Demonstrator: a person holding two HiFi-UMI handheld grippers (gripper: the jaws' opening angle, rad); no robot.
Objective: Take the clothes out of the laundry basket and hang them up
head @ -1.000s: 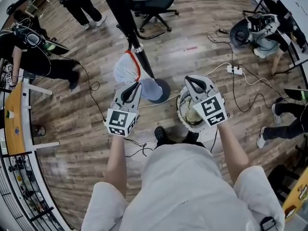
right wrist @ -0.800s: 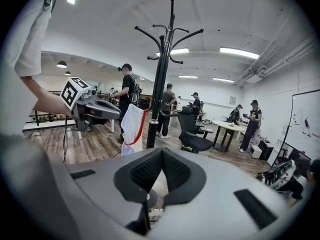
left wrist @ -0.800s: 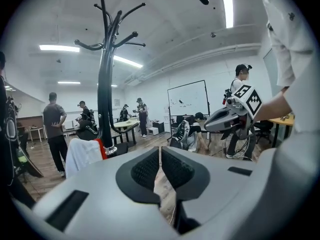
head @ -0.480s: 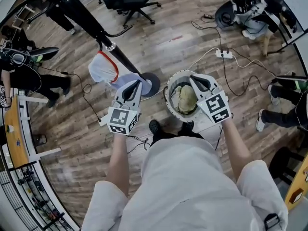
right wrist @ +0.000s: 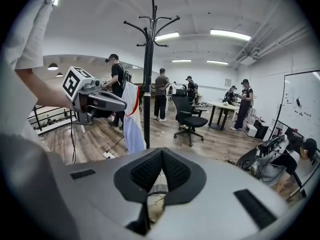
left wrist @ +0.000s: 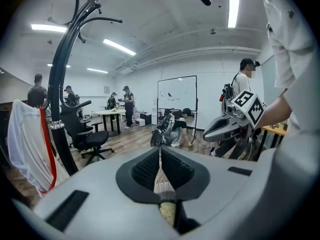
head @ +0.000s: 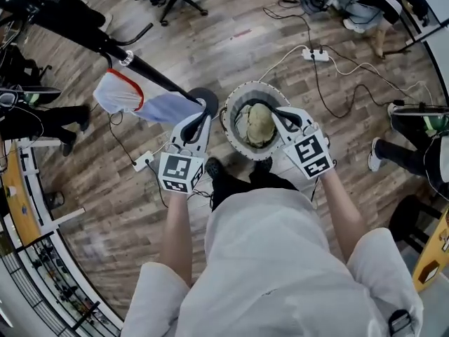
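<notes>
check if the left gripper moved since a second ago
Yes, the left gripper shifted right, onto the coat stand base it was left of.

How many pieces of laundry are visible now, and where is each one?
2. A white garment with red trim hangs on the coat stand; a pale yellowish garment lies in the laundry basket. Others may be hidden under it.

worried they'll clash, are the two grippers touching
Apart. In the head view the rim of the basket lies in the gap between the left gripper and the right gripper.
</notes>
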